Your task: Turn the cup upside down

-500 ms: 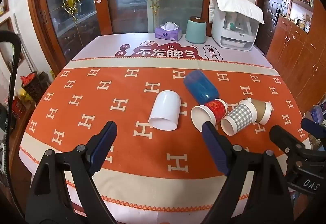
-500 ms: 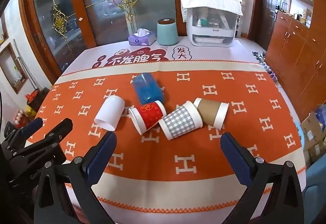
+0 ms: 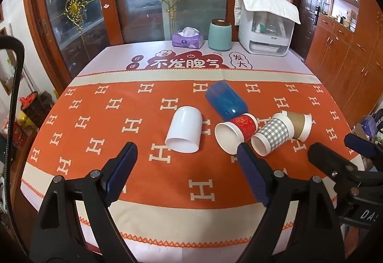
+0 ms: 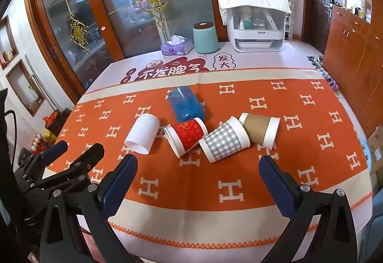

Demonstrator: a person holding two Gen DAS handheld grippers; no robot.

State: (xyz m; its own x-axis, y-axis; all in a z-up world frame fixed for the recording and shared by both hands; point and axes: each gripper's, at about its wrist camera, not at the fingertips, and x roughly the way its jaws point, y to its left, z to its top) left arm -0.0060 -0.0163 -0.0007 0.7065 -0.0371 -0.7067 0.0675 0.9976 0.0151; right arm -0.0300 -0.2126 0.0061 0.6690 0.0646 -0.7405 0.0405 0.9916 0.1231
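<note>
White cup [image 3: 184, 131] on its side, ahead of left tongs [image 3: 186, 162] | both tongs wide; right tongs [image 4: 198, 175] empty

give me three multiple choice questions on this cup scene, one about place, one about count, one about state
1. Which cup lies farthest toward the left gripper's side of the row?
A. white cup
B. brown cup
C. checked cup

2. How many cups lie on the orange tablecloth?
A. three
B. five
C. seven

3. How do the right gripper and left gripper stand?
A. both shut on a cup
B. one open, one shut
C. both open and holding nothing

Answers:
1. A, the white cup is at the row's left end, beside the red cup.
2. B, white, red, checked, brown and the blue cup behind them.
3. C, each gripper's jaws stand wide apart over the cloth, short of the cups.
</note>
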